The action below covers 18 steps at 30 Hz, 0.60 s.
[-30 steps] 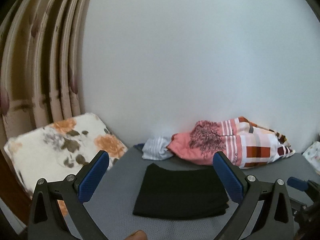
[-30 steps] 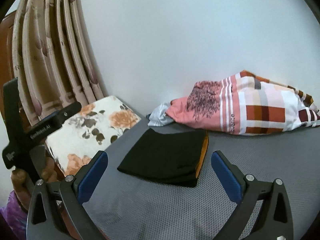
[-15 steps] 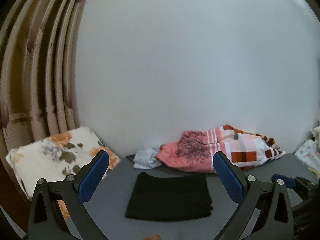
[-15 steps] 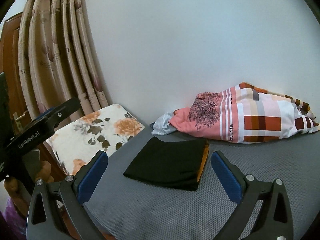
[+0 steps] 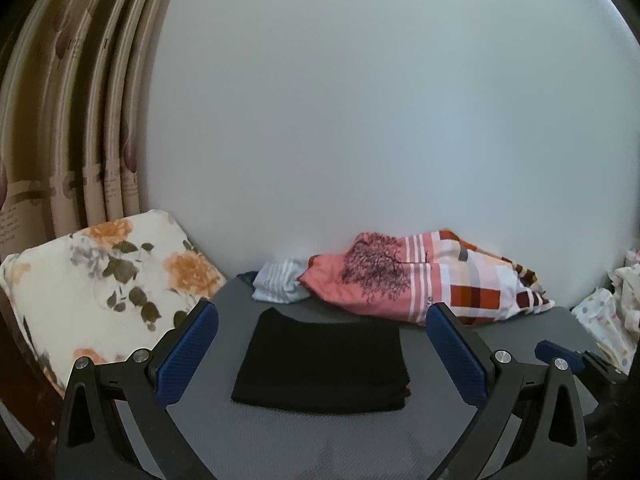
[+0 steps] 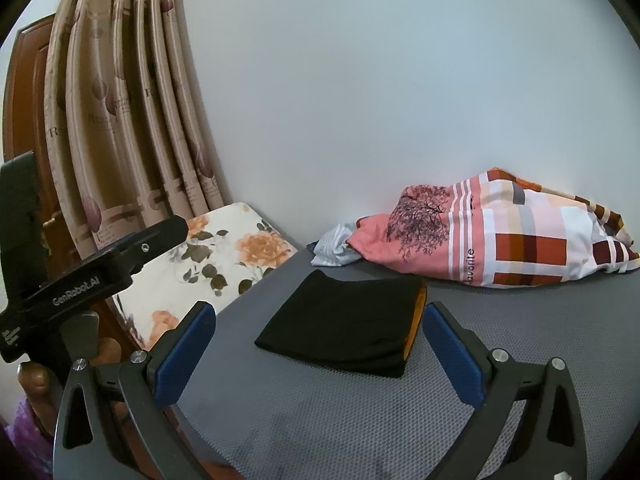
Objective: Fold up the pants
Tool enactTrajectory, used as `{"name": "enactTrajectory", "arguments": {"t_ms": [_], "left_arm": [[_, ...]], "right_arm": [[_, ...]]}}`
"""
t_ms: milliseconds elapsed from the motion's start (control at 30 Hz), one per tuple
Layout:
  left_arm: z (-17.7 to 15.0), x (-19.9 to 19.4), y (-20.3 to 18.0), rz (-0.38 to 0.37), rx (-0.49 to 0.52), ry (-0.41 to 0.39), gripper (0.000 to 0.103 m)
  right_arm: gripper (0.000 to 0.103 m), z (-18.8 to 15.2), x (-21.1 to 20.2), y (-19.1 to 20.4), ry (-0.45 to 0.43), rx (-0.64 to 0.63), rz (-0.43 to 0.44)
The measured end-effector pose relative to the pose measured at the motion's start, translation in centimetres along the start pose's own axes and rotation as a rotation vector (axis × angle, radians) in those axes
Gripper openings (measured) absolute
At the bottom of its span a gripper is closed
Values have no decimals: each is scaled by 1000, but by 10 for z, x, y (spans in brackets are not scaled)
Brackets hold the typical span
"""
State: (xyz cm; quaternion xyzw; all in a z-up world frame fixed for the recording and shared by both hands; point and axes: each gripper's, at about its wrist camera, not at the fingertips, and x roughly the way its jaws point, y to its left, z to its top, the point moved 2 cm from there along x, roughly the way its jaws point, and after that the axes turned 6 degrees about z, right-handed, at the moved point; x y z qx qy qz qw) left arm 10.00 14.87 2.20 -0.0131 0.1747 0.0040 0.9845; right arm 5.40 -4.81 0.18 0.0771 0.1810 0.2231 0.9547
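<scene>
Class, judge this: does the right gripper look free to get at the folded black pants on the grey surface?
Probably yes: the right gripper is open, and the black pants lie flat ahead with only bare grey surface between.

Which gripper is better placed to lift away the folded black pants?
Probably the left. The left gripper is open and frames the folded black pants squarely; the right gripper, also open, views them at an angle.
</scene>
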Motion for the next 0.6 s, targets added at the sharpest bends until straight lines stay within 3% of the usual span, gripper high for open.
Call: {"name": "enactTrajectory", "arguments": {"t_ms": [600], "left_arm": [[-20, 16, -6, 54, 22, 32, 103]], "right_arm": [[103, -8, 8, 2, 42, 0, 7]]}}
